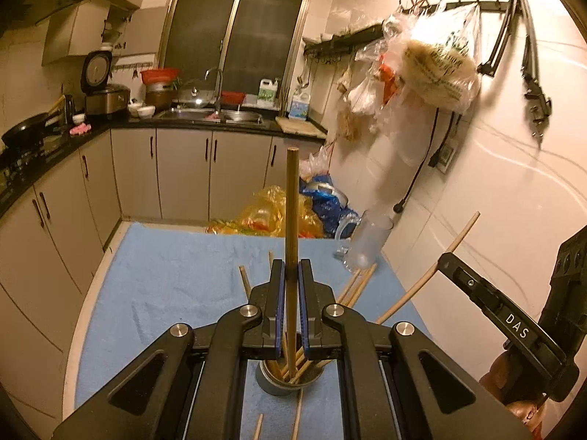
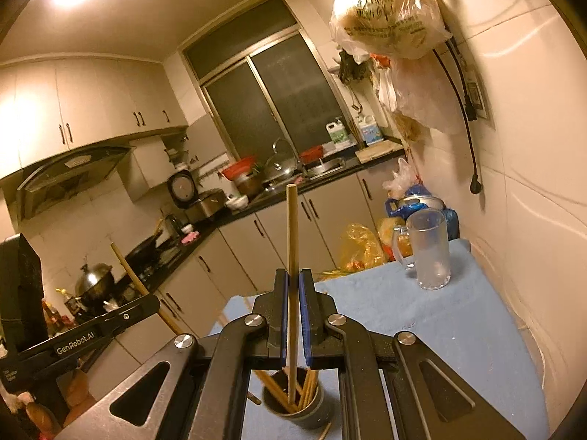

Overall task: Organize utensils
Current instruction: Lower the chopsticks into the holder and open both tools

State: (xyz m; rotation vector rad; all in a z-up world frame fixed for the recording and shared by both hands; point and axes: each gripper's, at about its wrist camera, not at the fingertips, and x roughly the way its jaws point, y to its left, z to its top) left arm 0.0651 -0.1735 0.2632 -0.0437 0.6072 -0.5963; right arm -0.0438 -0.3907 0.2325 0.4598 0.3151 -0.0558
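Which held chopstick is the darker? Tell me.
The dark chopstick in the left gripper; the right gripper holds a pale chopstick.

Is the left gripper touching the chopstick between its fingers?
Touching. In the left wrist view, the left gripper is shut on the dark chopstick, with both blue pads pressed against its sides.

"DAS" is printed in white on the right gripper [image 1: 477,289], seen from the left wrist; "GenRobot.AI" is lettered on the left gripper [image 2: 121,321]. Print on the hanging bag [image 2: 389,18] is illegible.
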